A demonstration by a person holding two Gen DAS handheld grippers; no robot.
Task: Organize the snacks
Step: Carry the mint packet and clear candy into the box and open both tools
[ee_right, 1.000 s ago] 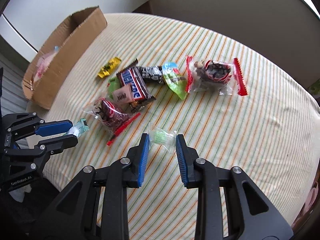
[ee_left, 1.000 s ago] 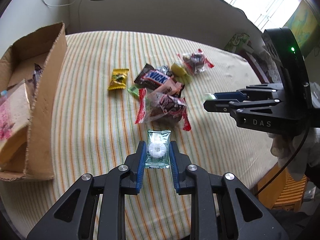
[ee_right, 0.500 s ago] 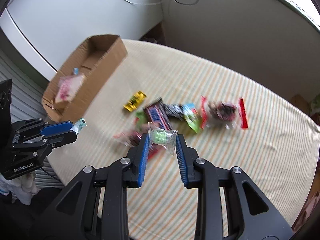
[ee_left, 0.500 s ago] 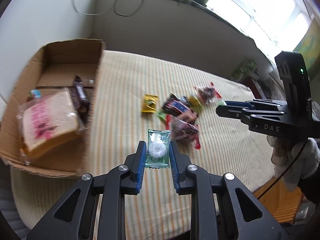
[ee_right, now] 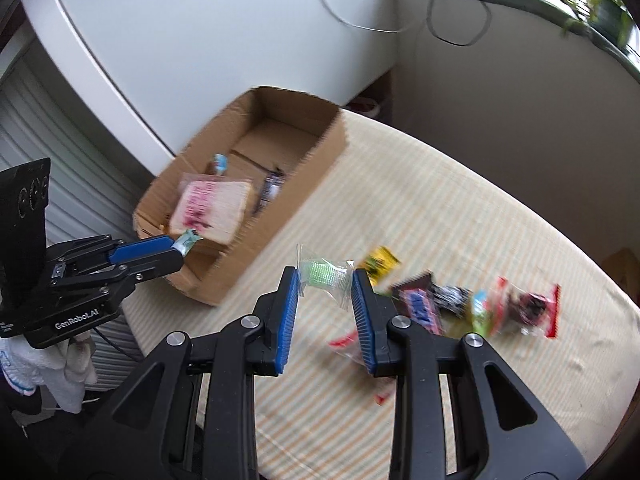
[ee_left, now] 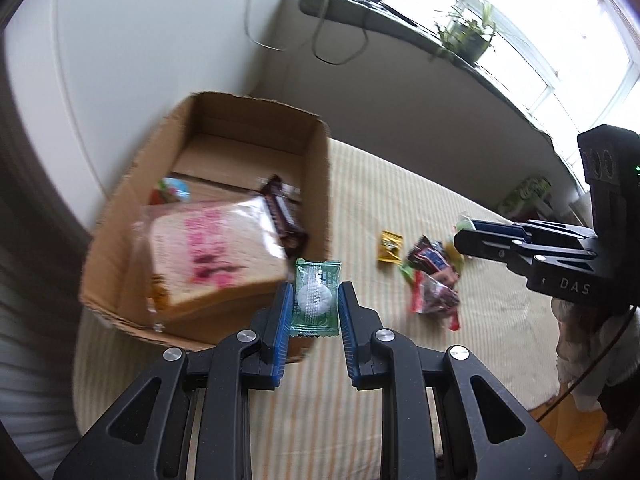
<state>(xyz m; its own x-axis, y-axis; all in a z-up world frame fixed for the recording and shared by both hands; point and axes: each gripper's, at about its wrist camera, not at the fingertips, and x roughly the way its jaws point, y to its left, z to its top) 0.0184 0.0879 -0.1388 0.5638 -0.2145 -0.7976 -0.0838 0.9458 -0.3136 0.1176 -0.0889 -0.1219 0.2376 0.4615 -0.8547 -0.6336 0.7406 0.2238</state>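
My left gripper (ee_left: 314,298) is shut on a green mint packet (ee_left: 316,300) with a round white sweet inside, held in the air at the near right corner of the cardboard box (ee_left: 316,184). My right gripper (ee_right: 325,280) is shut on a clear-wrapped green candy (ee_right: 325,274), raised above the striped tablecloth (ee_right: 460,216) to the right of the box (ee_right: 320,168). The box holds a wrapped bread slice (ee_left: 212,248), a dark chocolate bar (ee_left: 284,216) and a small colourful packet (ee_left: 170,191). In the right wrist view the left gripper (ee_right: 182,246) shows at the box's near end.
Loose snacks lie in a heap on the cloth: a yellow packet (ee_left: 390,245), a blue-labelled bar (ee_left: 428,258) and a red-edged clear bag (ee_left: 434,298). Another red-edged bag (ee_right: 524,308) lies further right. A white wall, cables and a windowsill with a plant (ee_left: 466,36) stand behind.
Both grippers have risen and swung left toward the box, each still holding its sweet. The box interior has come into view and the snack heap has slid to the right.
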